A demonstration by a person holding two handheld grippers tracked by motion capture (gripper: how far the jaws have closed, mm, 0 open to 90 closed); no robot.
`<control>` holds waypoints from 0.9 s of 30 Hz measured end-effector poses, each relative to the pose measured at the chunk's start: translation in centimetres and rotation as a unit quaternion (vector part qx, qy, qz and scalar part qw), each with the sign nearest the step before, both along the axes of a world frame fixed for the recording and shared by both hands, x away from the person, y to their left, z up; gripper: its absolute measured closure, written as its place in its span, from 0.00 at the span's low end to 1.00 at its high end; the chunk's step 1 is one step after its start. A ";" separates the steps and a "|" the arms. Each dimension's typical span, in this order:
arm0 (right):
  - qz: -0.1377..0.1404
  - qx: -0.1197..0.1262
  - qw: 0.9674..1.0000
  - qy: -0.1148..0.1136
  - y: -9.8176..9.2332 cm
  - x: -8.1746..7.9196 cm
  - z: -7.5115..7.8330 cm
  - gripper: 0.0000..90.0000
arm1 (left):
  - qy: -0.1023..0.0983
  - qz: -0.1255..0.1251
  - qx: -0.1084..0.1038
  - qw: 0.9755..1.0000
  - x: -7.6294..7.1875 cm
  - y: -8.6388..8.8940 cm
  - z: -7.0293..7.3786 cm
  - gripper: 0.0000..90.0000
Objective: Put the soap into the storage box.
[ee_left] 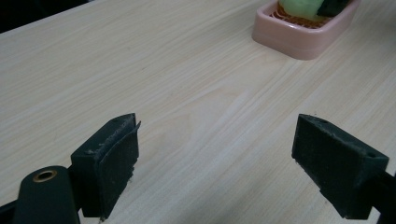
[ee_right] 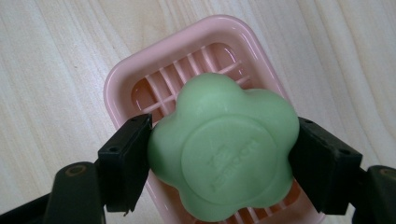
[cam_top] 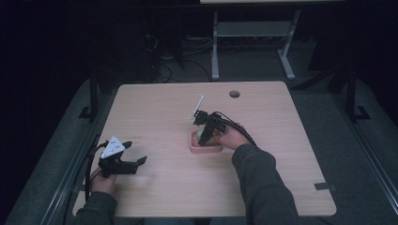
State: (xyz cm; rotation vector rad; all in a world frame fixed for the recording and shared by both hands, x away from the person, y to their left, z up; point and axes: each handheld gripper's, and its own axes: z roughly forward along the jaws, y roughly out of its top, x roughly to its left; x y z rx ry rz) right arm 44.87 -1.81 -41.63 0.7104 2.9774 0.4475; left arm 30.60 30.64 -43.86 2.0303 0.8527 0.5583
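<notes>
Over pink tray (ee_right: 122,74): green soap (ee_right: 224,149) clamped between right hand-held gripper (ee_right: 222,161) jaws.

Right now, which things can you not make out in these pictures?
- Right gripper view: green soap covers much of the pink soap dish; whether soap rests on the dish is unclear.
- Right gripper view: embossed lettering on the soap is too blurred.
- Left gripper view: the frame edge cuts off the dish.

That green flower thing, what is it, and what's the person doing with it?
It looks like a flower-shaped green soap. A person holds a gripper in each hand. The right gripper has its jaws pressed against both sides of the soap, right over a pink soap dish on the wooden table. The left gripper is open with nothing in it, off to the side above the table.
</notes>
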 end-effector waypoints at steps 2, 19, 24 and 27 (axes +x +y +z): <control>-0.001 0.003 1.000 0.003 0.0 0.0 0.1 0.28 | 0.000 0.000 0.000 1.000 0.0 0.0 0.0 0.16; -0.016 0.037 0.999 -0.003 -1.7 -0.4 1.0 0.25 | -0.004 -0.002 0.000 1.000 0.3 -0.3 0.0 0.16; -0.023 0.041 0.999 -0.005 -2.4 -0.6 1.1 0.25 | -0.003 -0.001 -0.002 1.000 0.3 -0.5 0.0 0.16; -0.026 0.052 0.998 -0.005 -2.9 -0.7 1.2 0.25 | -0.002 -0.003 0.002 1.000 0.4 -0.5 -0.1 0.16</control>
